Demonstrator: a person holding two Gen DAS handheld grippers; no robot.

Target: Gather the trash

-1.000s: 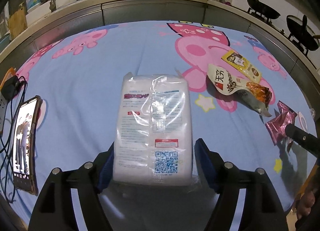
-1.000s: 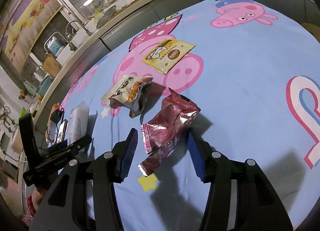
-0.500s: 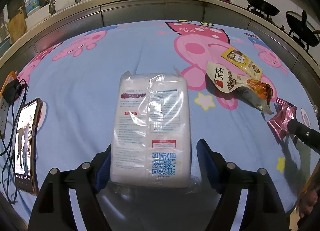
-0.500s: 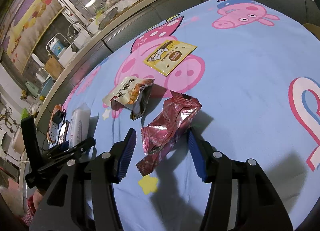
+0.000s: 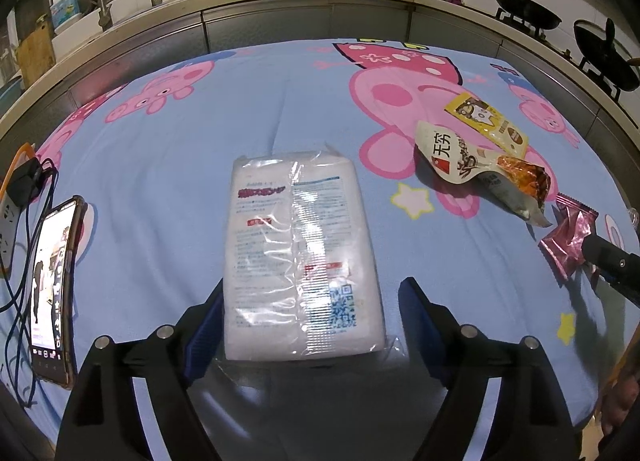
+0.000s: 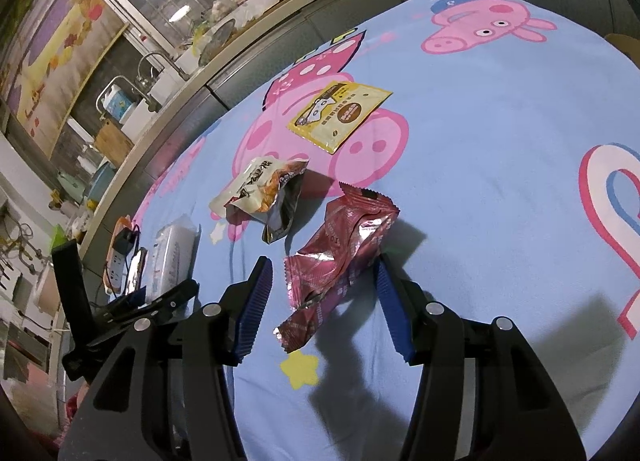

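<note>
A white tissue pack [image 5: 300, 257] in clear plastic lies on the blue cartoon cloth between the fingers of my open left gripper [image 5: 310, 325]; a gap shows on its right side. A crumpled dark-red wrapper [image 6: 340, 257] lies between the fingers of my open right gripper [image 6: 324, 301], which do not clamp it; it also shows in the left wrist view [image 5: 570, 237]. An open white and orange snack bag [image 6: 264, 189] and a flat yellow sachet [image 6: 340, 115] lie farther off, also seen in the left wrist view as bag [image 5: 476, 165] and sachet [image 5: 488, 123].
A phone [image 5: 54, 285] with a lit screen and a power strip with cables [image 5: 16, 193] lie at the left edge of the cloth. A kitchen counter with a sink [image 5: 120, 1] and stove pans [image 5: 524, 13] runs behind the table.
The left gripper has drawn back a little and opened wider around the tissue pack. The right gripper has shifted slightly, with the red wrapper still between its fingers.
</note>
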